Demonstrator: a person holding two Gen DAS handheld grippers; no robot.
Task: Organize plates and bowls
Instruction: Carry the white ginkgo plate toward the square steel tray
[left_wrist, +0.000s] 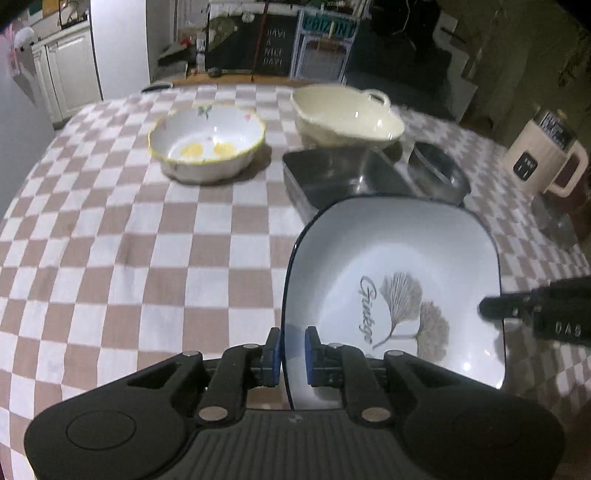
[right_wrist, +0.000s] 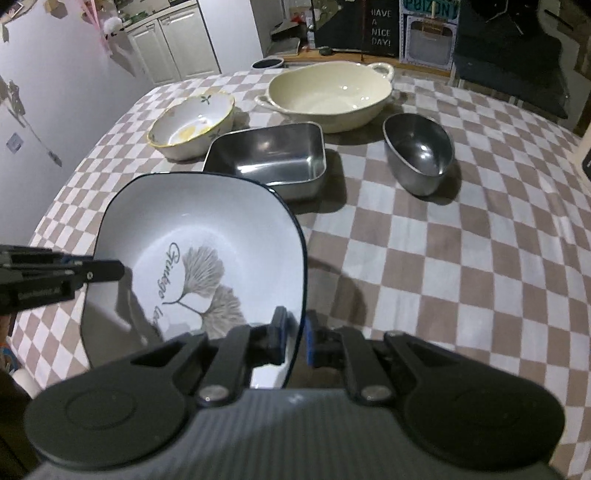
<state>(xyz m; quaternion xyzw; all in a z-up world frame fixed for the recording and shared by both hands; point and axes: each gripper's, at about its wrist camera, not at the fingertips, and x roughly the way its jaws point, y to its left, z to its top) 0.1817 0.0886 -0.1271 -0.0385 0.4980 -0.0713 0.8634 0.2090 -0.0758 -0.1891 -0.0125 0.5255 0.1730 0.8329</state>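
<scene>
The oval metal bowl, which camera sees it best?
The right wrist view. There the oval metal bowl stands clear on the checked cloth, and you can see its whole rim and its shiny inside. In the left wrist view it is partly hidden behind the white plate, and only its upper part shows.

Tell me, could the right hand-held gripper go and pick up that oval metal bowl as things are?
Probably not yet. The right hand-held gripper is clamped on the rim of the square plate, which the left hand-held gripper also holds. The tablecloth toward the oval metal bowl looks unobstructed.
</scene>
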